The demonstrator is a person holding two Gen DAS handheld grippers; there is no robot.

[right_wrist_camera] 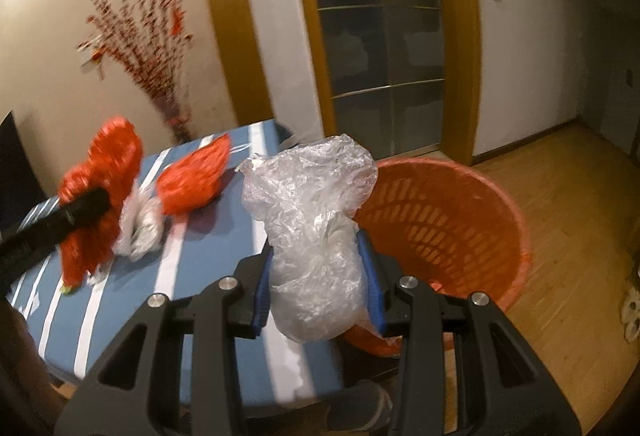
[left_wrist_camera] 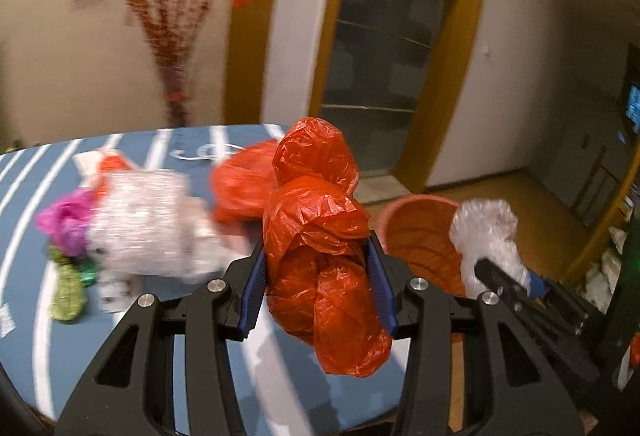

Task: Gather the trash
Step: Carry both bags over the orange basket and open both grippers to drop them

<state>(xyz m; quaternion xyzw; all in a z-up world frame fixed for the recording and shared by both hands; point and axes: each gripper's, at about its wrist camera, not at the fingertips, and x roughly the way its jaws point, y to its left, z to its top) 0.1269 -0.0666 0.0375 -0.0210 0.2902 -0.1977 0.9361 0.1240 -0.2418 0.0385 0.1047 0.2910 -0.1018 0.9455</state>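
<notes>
My left gripper (left_wrist_camera: 318, 260) is shut on a crumpled red plastic bag (left_wrist_camera: 316, 236), held above the blue striped tablecloth (left_wrist_camera: 36, 180). My right gripper (right_wrist_camera: 318, 268) is shut on a crumpled clear plastic bag (right_wrist_camera: 312, 220), beside the rim of an orange slatted basket (right_wrist_camera: 460, 220) that stands on the floor by the table. In the left wrist view the basket (left_wrist_camera: 416, 232) shows at right, with the clear bag (left_wrist_camera: 486, 232) and right gripper in front of it. In the right wrist view the red bag (right_wrist_camera: 104, 192) and left gripper appear blurred at left.
On the table lie a second red bag (left_wrist_camera: 240, 188), a clear wrapper heap (left_wrist_camera: 148, 220), a magenta scrap (left_wrist_camera: 66, 220) and green scraps (left_wrist_camera: 68, 288). A wood-framed glass door (right_wrist_camera: 380, 36), a twig decoration (right_wrist_camera: 160, 48) and wooden floor (right_wrist_camera: 560, 196) lie beyond.
</notes>
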